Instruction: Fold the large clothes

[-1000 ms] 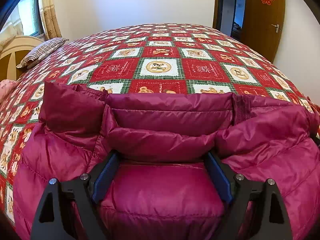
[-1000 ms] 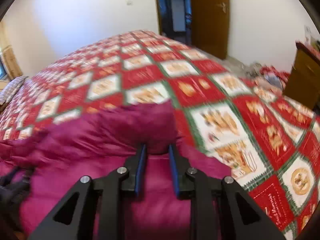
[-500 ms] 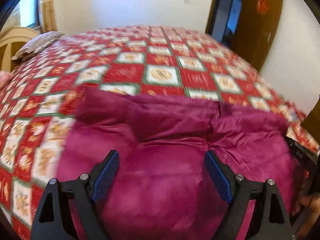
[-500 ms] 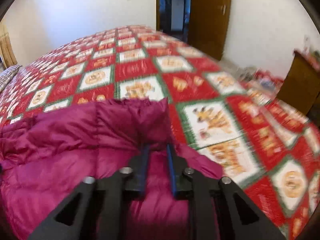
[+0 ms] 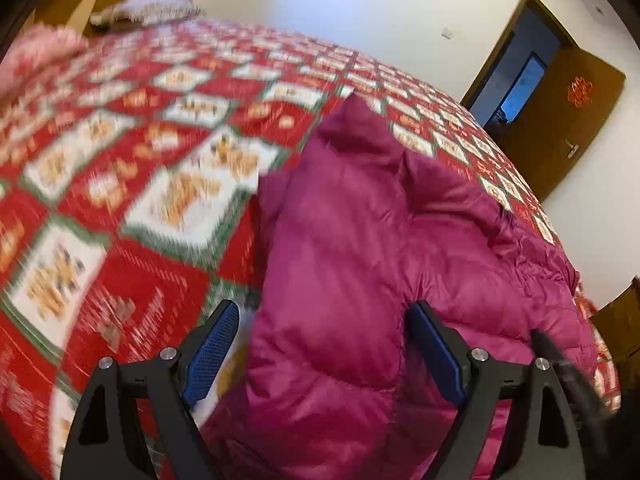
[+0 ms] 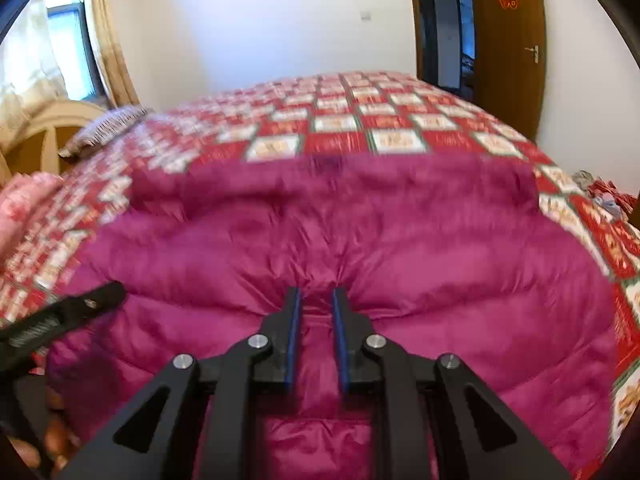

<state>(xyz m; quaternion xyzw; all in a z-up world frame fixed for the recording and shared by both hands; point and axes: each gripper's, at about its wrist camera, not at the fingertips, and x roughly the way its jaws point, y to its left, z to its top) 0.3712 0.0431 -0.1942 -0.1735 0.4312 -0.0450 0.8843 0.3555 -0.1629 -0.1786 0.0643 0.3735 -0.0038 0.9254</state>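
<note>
Fingers on the right gripper (image 6: 317, 300) are clamped on a pinch of the magenta puffer jacket (image 6: 400, 240); left gripper (image 5: 324, 320) fingers gape wide astride its edge, jacket stretching away ahead across the bed (image 5: 140, 184)

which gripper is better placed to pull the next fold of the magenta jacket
Right. The right gripper is pinched on a gather of the jacket, while the left gripper stands wide open over it, gripping nothing.

wide-spread left gripper (image 5: 322, 328) seemingly astride magenta jacket (image 5: 360, 240)
</note>
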